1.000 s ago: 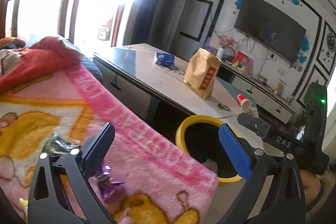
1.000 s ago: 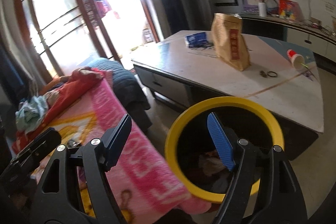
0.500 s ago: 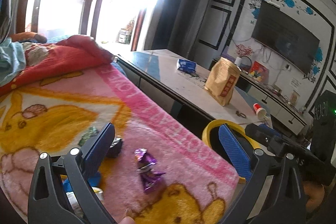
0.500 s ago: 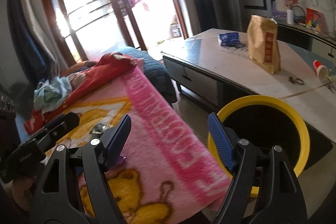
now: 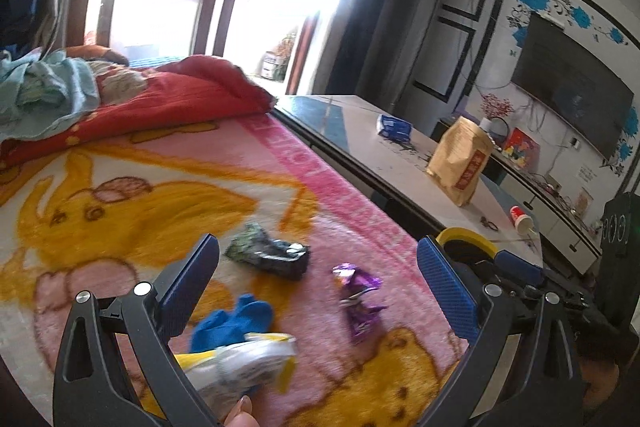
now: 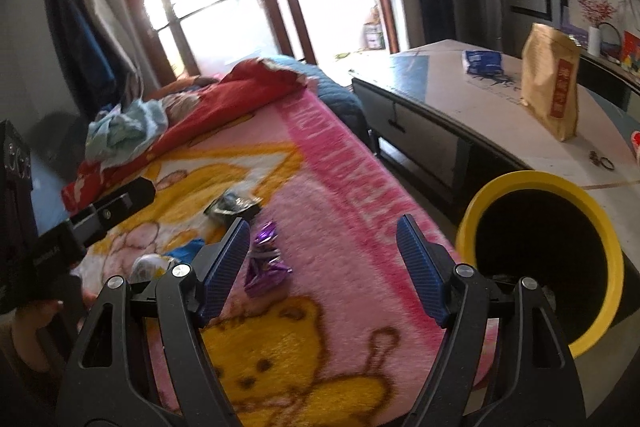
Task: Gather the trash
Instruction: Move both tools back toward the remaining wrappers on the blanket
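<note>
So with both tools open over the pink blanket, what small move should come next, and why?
Probably lower the right tool onto the purple wrapper and close on it. The wrapper lies loose on the blanket beside that tool's left finger, both tools hold nothing, and the yellow-rimmed bin stands just right of it.

Blanket (image 5: 340,187): four pieces of trash lying on it, near end. Crumpled wrapper (image 5: 268,253) farthest; foil wrapper (image 5: 360,301) right of it and nearer; cloth scrap (image 5: 232,321) left of the foil wrapper; plastic packet (image 5: 248,363) nearest. Bin (image 6: 540,267): right of blanket edge. Table (image 6: 460,99): beyond bin, bearing paper bag (image 6: 554,91) and small packet (image 6: 482,62) farther left.
</note>
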Tool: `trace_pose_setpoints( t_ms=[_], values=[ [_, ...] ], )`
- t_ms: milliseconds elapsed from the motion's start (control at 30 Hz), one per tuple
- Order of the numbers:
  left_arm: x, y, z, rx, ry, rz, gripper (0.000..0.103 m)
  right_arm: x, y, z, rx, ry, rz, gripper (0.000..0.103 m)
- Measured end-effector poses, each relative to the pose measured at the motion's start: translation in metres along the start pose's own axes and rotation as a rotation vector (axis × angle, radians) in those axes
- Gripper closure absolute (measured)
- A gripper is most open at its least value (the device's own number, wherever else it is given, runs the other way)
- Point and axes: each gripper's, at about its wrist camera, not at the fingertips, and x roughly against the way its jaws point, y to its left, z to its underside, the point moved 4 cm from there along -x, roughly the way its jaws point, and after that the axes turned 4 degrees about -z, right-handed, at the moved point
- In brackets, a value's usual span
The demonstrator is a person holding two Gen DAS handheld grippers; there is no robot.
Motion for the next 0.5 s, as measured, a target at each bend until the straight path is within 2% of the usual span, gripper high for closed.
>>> trace_pose_setpoints(
  t_ms=[233,500],
  values=[
    [0.006,0.037,0.012,0.025,0.027,-0.046,0.007,-0.028,0.016,0.012,0.037,0.084,-0.045,0.036],
    [0.013,0.062,0.034,0.018,0.077,-0.049,0.007,-0.06,0.021,0.023,0.039,0.161,-0.062,0.036]
  ],
)
